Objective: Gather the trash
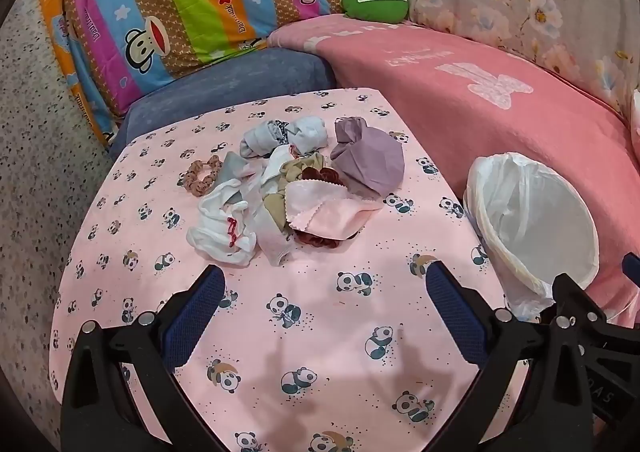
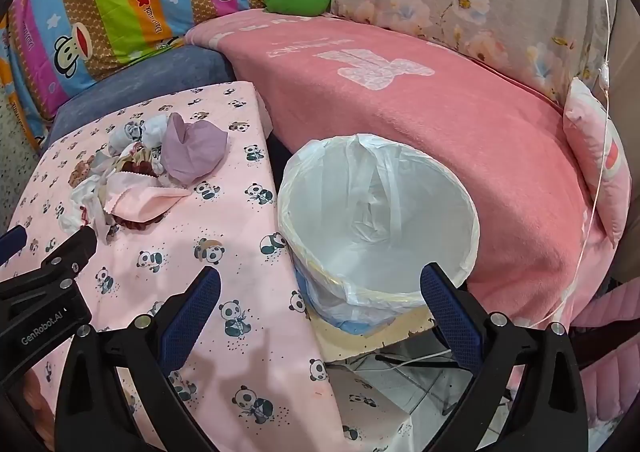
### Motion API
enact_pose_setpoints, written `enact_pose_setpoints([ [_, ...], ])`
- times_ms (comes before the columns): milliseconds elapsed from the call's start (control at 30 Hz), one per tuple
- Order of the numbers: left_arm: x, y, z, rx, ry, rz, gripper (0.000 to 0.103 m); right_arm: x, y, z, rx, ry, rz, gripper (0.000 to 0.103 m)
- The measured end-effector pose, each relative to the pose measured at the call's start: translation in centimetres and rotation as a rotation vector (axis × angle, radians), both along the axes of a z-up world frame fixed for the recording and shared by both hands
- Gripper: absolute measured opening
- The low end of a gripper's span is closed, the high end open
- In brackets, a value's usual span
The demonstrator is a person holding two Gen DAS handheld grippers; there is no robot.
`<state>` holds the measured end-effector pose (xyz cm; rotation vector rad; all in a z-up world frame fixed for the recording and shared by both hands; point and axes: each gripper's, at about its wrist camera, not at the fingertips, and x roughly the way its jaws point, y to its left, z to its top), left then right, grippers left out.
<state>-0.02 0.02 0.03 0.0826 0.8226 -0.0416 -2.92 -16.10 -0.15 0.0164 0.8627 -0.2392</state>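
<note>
trash pile (image 1: pixel 296 188) on table (image 1: pixel 280 332), bin (image 2: pixel 376 220) just right of it — sofa (image 2: pixel 400 112) behind

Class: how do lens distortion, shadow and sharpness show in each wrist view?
Left wrist: dark rounded corners, the panda tablecloth bulges, soft gripper shadows fall across it, the scrap pile stays sharp. Right wrist: same bowed edges, even light, the lined bin shows no glare.

"GenRobot.AI" marks the left hand-held gripper (image 2: pixel 12 242); "Captain" the striped pillow (image 1: pixel 168 4).
</note>
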Motion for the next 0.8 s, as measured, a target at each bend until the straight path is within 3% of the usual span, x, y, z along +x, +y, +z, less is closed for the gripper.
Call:
enact_pose_setpoints([
  [800, -0.23, -0.6, 0.22, 0.013, -0.01, -0.004, 0.096, 0.02, -0.38, 0.54, -0.002, -0.006, -0.003, 0.098],
])
